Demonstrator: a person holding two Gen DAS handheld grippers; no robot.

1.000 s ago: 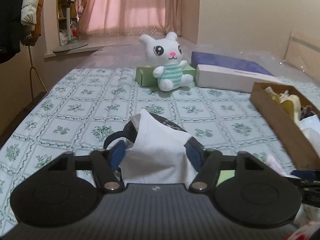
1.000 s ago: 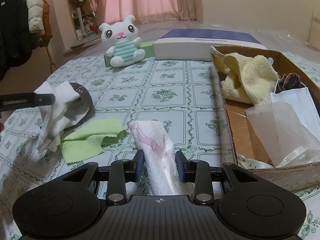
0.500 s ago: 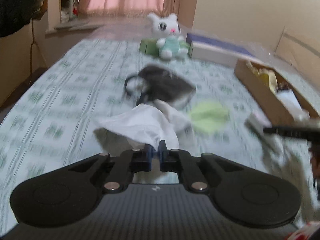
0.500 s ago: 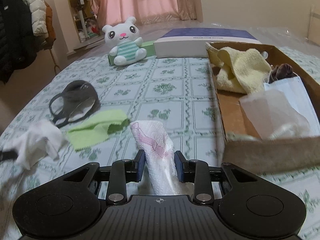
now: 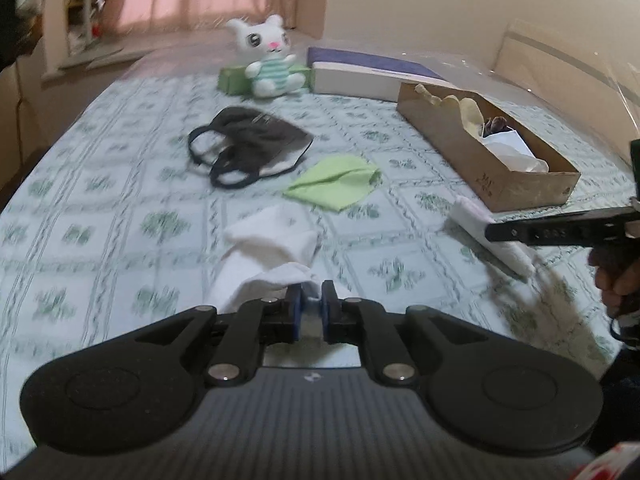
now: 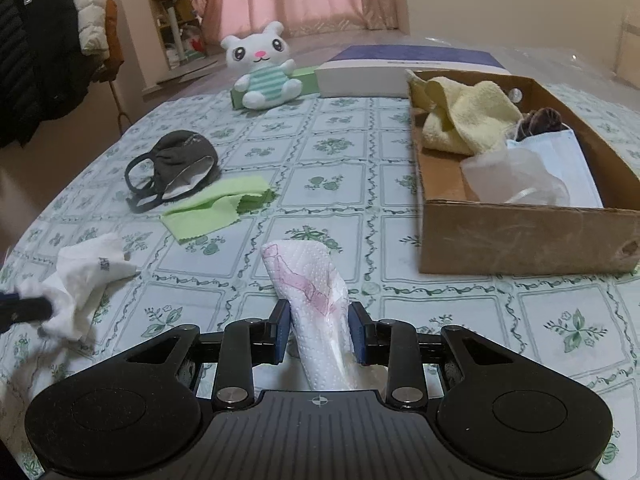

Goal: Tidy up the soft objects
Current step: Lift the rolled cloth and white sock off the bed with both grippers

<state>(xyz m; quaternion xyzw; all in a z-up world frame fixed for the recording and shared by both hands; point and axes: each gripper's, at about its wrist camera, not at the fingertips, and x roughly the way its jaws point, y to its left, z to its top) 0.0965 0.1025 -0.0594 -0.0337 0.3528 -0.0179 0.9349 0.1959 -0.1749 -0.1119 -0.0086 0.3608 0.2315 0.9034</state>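
Note:
My left gripper [image 5: 310,306] is shut on a white cloth [image 5: 272,244], held low over the tablecloth near its front; the cloth also shows at the left of the right wrist view [image 6: 86,276]. My right gripper [image 6: 318,330] is shut on a rolled white paper towel with pink print [image 6: 312,284], in front of the cardboard box [image 6: 520,236]. On the cloth-covered table lie a dark face mask [image 6: 176,164] and a green cloth [image 6: 216,212]. The box holds a yellow towel [image 6: 464,120], a blue mask and clear plastic.
A white plush bunny [image 6: 264,68] sits at the far side against a green box, beside a flat white and purple box [image 6: 400,72]. Coats hang at the far left [image 6: 44,44]. The table edge curves away on the left.
My left gripper closed on the white cloth, lifted it off the dark mask and pulled it back toward the front. My right gripper kept hold of the paper towel and drew back slightly.

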